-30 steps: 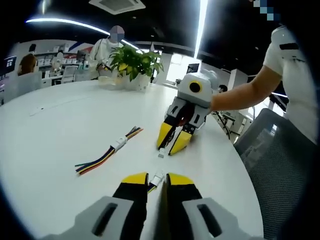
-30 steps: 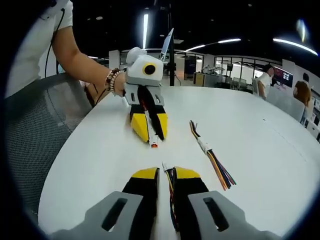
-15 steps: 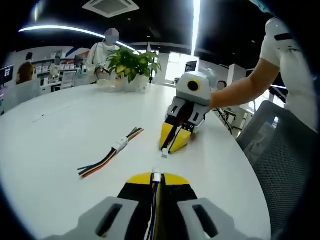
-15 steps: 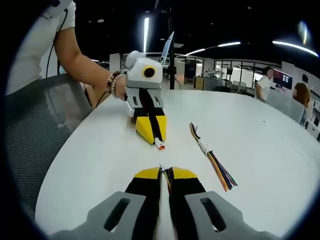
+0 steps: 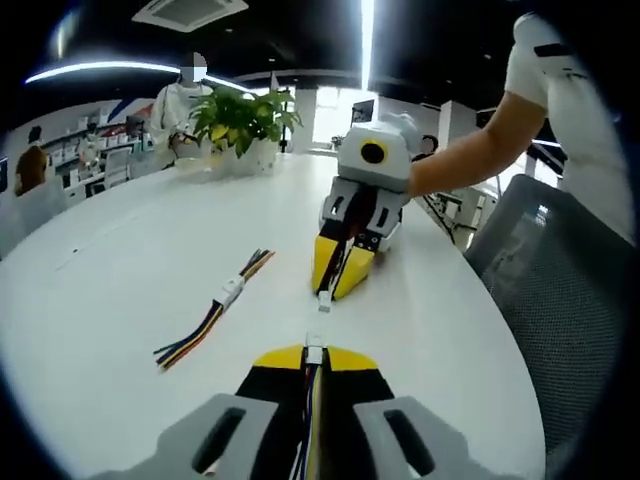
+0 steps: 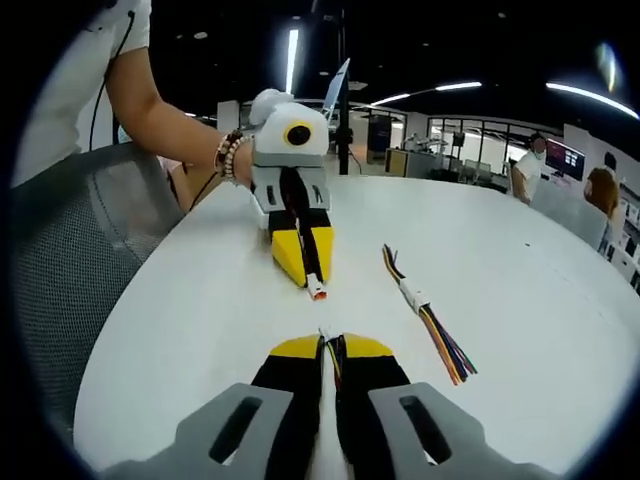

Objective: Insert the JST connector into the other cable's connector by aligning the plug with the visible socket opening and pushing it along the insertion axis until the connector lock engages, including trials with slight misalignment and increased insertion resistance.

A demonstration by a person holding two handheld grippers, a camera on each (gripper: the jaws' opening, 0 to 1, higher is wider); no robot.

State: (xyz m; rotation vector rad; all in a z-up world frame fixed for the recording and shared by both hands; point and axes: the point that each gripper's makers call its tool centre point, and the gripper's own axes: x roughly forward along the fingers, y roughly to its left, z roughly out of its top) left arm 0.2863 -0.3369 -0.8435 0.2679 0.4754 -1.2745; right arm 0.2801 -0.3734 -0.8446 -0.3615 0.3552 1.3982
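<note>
Both grippers, left gripper (image 5: 312, 358) and right gripper (image 6: 322, 346), clamp connectors.

No legible text or labels

A large round white table (image 5: 120, 270) with a smooth, glossy top carries the scene. A spare cable (image 5: 215, 308) lies flat on it: a bundle of multicoloured wires joined midway by a small white connector, its loose ends fanned out at both ends. At the far edge of the table stands a leafy green potted plant (image 5: 238, 122) in a white pot.
</note>
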